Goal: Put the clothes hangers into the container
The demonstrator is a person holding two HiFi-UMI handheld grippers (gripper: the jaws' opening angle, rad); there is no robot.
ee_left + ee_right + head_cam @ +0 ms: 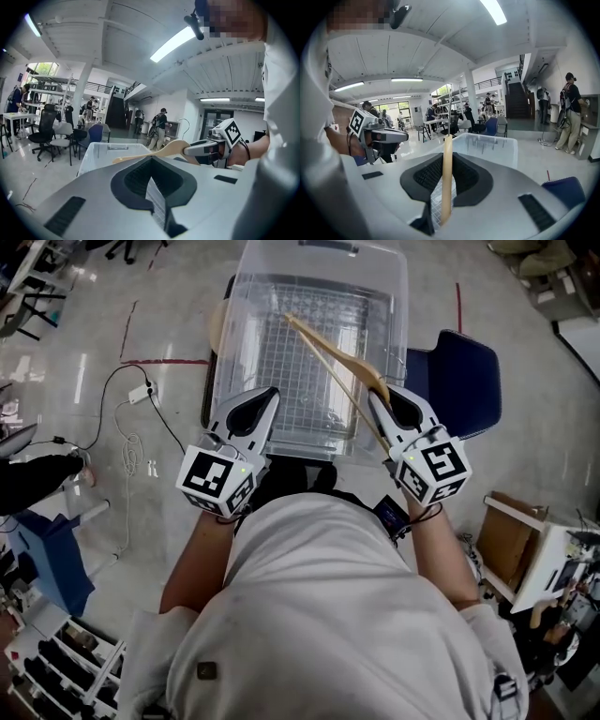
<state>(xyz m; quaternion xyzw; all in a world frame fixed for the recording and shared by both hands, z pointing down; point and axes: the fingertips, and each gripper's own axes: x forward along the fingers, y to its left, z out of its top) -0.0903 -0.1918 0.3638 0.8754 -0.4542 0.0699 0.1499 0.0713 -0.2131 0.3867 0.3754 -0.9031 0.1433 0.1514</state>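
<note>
A light wooden clothes hanger (pixel 328 357) slants over the clear plastic container (pixel 394 296), its far end reaching up and left above the wire grid inside. My right gripper (pixel 373 397) is shut on the hanger's near end; in the right gripper view the hanger (pixel 447 178) runs straight up between the jaws. My left gripper (pixel 272 392) hovers over the container's near left edge, shut and empty. From the left gripper view, the hanger (pixel 164 149) and the right gripper (pixel 206 149) show to the right, above the container (pixel 101 152).
A dark blue chair (pixel 464 376) stands right of the container. White cables (pixel 131 442) trail on the floor to the left. A cardboard box (pixel 506 535) sits at the lower right. Office chairs and people stand far back in the room.
</note>
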